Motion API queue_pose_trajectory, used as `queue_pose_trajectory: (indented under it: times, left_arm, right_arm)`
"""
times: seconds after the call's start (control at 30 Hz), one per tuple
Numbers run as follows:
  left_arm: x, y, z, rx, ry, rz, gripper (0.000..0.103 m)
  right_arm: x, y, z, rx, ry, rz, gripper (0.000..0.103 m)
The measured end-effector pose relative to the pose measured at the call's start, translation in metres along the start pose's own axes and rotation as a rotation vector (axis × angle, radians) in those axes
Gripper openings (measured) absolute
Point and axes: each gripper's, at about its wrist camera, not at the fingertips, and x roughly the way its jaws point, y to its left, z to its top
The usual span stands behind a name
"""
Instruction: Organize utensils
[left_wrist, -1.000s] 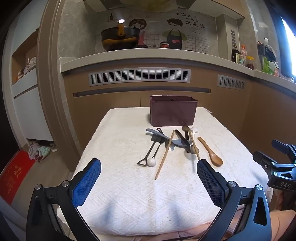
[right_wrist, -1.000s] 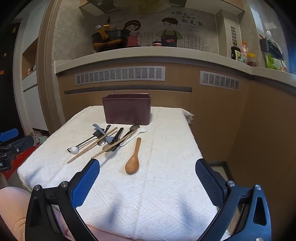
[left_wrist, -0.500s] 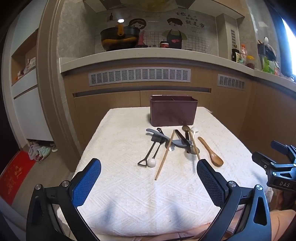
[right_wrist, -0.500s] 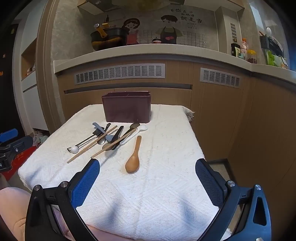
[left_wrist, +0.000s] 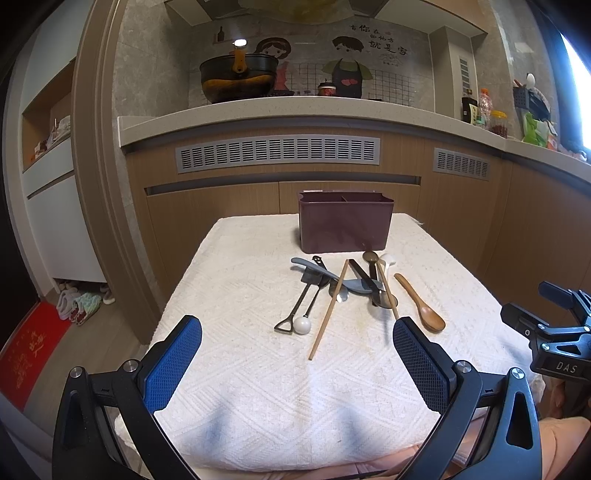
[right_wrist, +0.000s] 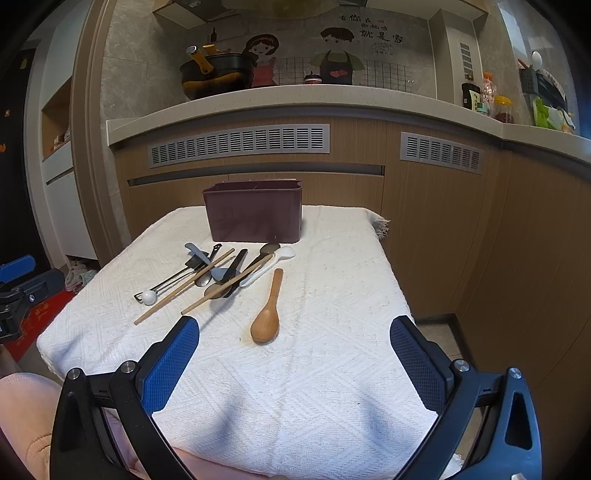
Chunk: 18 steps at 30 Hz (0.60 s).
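Observation:
A maroon utensil box (left_wrist: 345, 225) (right_wrist: 253, 210) stands at the far end of a table covered with a white cloth (left_wrist: 258, 369) (right_wrist: 332, 369). In front of it lies a pile of utensils (left_wrist: 343, 284) (right_wrist: 221, 273): wooden chopsticks (left_wrist: 328, 310), a grey spoon, dark metal spoons, a white spoon and a white-balled tool (left_wrist: 302, 325). A wooden spoon (left_wrist: 421, 308) (right_wrist: 267, 314) lies apart at the pile's right. My left gripper (left_wrist: 297, 354) is open and empty over the near cloth. My right gripper (right_wrist: 295, 354) is open and empty, just short of the wooden spoon.
A wooden kitchen counter (left_wrist: 280, 122) curves behind the table and along the right. A black pot (left_wrist: 238, 75) sits on it. The floor drops away on both sides of the table; a red mat (left_wrist: 26, 354) lies at the left.
The right gripper has eased forward and slightly lower toward the wooden spoon. The left gripper has barely moved. Both stay open.

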Motion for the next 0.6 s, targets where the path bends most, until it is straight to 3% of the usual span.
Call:
queue_pose_trajectory:
  times: [0.6]
  left_arm:
    - [0.0001, -0.0031, -0.0027, 0.005, 0.011, -0.007, 0.103]
  right_arm:
    - [0.0053, -0.0005, -0.0055, 0.007, 0.013, 0.006, 0.103]
